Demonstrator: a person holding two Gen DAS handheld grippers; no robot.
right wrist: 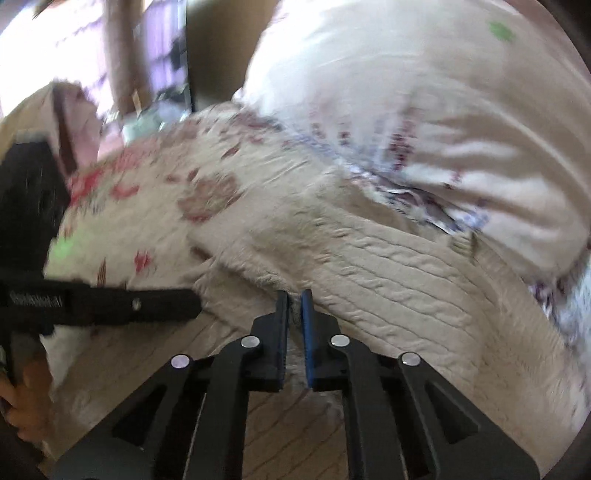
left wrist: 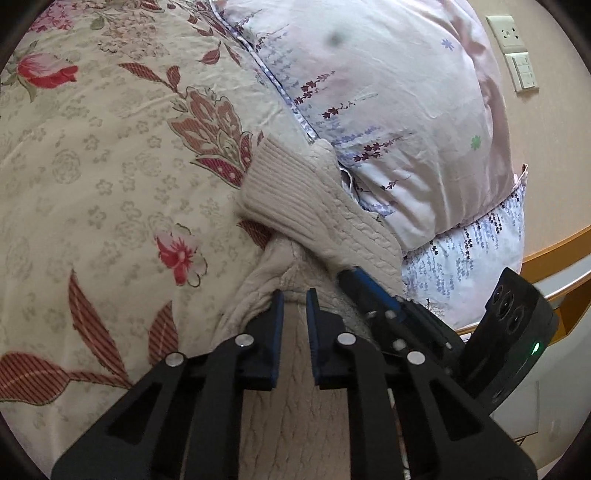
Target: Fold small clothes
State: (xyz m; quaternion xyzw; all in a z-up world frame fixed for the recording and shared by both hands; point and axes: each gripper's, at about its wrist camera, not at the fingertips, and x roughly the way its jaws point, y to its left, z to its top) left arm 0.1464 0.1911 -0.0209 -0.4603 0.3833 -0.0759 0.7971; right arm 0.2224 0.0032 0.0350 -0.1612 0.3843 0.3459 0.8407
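Fingers clamped on sweater

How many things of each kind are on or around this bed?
Knitted cream sweater: 1
Black gripping tools, left and right: 2
Pale lilac-flowered pillows, upper and lower: 2
Floral bedspread: 1
White wall plates, socket and switch: 2
Total: 8

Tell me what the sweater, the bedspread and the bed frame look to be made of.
Sweater: thick cream knit, probably wool or acrylic; ribbed cuff and cable rows show. Bedspread: thin woven cloth, likely cotton, matte; fine creases and a printed flower pattern. Bed frame: looks like wood, smooth orange-brown finish.
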